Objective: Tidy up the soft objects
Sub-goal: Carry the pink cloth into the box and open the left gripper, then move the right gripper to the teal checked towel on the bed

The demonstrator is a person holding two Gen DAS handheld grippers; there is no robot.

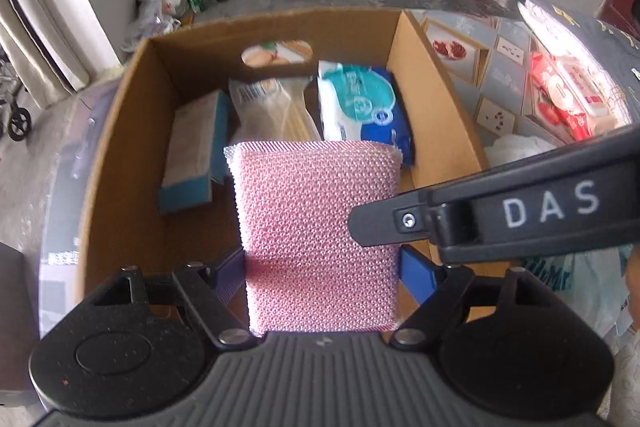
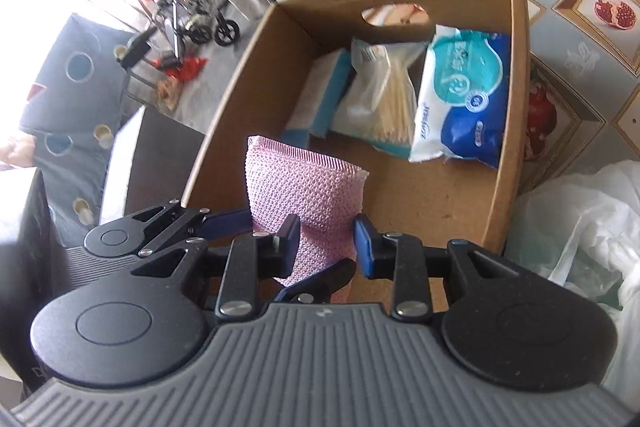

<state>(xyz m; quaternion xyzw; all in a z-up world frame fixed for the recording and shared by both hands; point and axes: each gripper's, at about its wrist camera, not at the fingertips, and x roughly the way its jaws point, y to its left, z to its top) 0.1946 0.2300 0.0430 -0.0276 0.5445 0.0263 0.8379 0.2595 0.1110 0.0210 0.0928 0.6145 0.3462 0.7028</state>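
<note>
— Tiled oilcloth with pomegranate prints covers the bench (image 1: 496, 75), and a cardboard box (image 1: 120, 131) sits on it. What is inside?

— Along its far wall: a blue-edged carton (image 1: 192, 151), a clear packet of wooden sticks (image 1: 276, 115) and a blue-and-white wet wipes pack (image 1: 360, 103) toward the far right corner.

— And the pink mesh scouring pad (image 1: 320, 239)?

— Held above the box's near end. The left tongs (image 1: 322, 267) clamp it by its side edges.

— The right tongs (image 2: 326, 247)?

— Narrowed around the pad's lower part; whether both pads press it, I cannot tell.
</note>
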